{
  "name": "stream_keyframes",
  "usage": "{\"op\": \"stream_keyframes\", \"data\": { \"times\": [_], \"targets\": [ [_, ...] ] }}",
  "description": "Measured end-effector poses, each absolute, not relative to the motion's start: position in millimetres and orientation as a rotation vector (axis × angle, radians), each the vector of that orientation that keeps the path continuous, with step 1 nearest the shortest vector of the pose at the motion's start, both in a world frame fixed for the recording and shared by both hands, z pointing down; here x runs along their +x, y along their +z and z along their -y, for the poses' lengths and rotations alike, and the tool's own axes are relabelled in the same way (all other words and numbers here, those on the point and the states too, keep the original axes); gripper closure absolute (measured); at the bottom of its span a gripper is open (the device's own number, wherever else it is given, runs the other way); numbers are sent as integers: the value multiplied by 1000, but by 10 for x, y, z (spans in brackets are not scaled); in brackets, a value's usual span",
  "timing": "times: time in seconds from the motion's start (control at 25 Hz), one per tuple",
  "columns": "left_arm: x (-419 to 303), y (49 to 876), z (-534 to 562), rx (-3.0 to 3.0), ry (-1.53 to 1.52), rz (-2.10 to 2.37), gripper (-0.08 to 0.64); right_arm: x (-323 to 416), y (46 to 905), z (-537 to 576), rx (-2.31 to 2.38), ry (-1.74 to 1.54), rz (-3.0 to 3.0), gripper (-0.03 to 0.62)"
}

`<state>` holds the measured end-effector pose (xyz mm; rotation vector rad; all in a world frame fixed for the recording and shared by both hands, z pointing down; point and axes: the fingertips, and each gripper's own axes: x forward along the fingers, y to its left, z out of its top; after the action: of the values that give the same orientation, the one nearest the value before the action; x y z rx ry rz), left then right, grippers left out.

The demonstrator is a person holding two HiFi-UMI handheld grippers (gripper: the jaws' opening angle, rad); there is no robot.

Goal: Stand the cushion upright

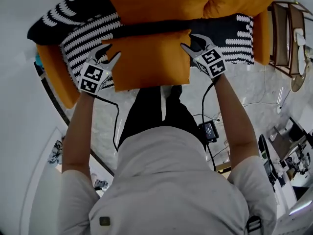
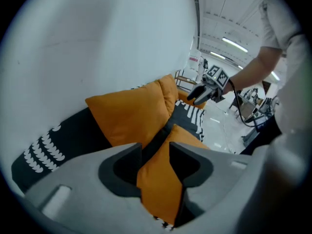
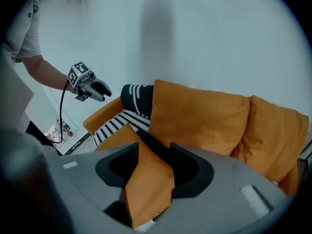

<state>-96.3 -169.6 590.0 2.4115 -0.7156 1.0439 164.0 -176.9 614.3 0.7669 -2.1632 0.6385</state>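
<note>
Fingers (image 2: 122, 167) stand half apart on your left gripper (image 1: 111, 52) and right gripper (image 1: 191, 43). Each frames a corner of the flat orange cushion (image 1: 146, 58), unclamped.

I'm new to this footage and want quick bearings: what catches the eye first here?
A flat orange fabric cushion lies on the seat of an orange sofa, over a black-and-white patterned throw. The left gripper and right gripper flank it, a cushion corner between each pair of open jaws.
</note>
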Motion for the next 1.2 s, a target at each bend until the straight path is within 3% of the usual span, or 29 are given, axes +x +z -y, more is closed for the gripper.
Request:
{"op": "stream_keyframes", "data": {
  "times": [0.56, 0.88, 1.2],
  "targets": [
    [-1175, 7601, 1922, 2276, 1282, 459, 272, 1780, 7863, 1782, 443, 703, 1911, 232],
    [-1110, 8355, 1709, 2163, 1417, 232, 179, 2015, 8555, 1715, 319, 718, 1770, 196],
    [-1240, 8854, 1706, 1986, 1425, 264, 146, 2115, 8947, 1691, 272, 790, 1690, 170]
  ]
}}
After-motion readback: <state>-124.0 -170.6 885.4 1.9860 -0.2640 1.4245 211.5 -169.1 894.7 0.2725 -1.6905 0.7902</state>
